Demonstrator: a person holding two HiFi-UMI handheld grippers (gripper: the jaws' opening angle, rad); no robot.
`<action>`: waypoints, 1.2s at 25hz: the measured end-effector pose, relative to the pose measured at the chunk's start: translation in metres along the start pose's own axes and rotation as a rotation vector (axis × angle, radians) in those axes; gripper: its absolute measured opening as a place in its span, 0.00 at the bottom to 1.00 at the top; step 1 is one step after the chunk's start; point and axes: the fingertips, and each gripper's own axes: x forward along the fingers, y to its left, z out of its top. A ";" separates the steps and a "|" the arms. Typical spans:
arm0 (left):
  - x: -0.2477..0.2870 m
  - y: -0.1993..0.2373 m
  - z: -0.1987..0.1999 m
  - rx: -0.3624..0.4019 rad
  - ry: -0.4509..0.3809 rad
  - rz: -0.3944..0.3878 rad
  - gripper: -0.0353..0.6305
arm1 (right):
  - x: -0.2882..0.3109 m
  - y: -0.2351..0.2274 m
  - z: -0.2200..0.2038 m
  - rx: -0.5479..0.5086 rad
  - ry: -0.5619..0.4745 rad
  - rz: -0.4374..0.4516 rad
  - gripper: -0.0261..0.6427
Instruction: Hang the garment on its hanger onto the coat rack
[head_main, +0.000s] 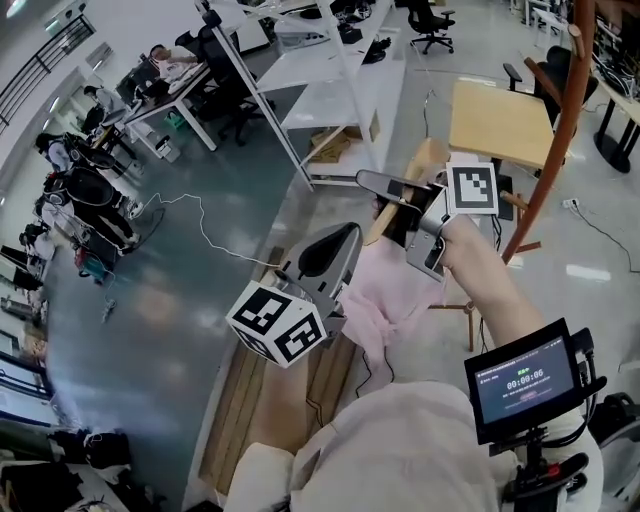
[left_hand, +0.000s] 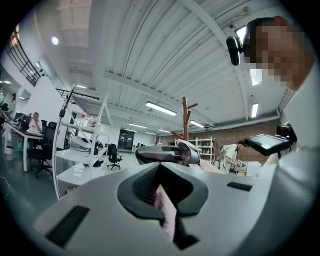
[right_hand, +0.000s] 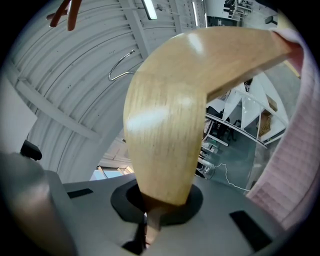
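My right gripper (head_main: 398, 203) is shut on one arm of a light wooden hanger (head_main: 421, 163), held up at chest height. In the right gripper view the hanger (right_hand: 170, 125) rises out of the jaws, its metal hook (right_hand: 120, 67) points up, and the pink garment (right_hand: 295, 150) hangs from its other arm. My left gripper (head_main: 338, 250) sits just lower left, shut on a fold of the pink garment (head_main: 390, 290), which shows between its jaws (left_hand: 165, 210). The brown wooden coat rack (head_main: 560, 110) stands to the right, apart from the hanger.
A light wooden table (head_main: 500, 120) stands behind the hanger, beside the coat rack. White shelving frames (head_main: 330, 70) and desks lie to the far left, with people (head_main: 90, 190) seated there. A cable (head_main: 200, 225) runs across the floor. A small monitor (head_main: 525, 380) is mounted at lower right.
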 end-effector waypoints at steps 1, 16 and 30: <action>0.010 0.000 0.005 0.003 0.001 -0.003 0.06 | -0.001 0.001 0.011 -0.001 -0.002 0.006 0.05; 0.142 -0.005 0.045 -0.001 0.034 -0.093 0.06 | -0.051 -0.023 0.154 -0.012 -0.148 -0.016 0.05; 0.180 -0.031 0.037 0.032 0.043 -0.173 0.06 | -0.101 -0.021 0.187 -0.095 -0.280 -0.057 0.05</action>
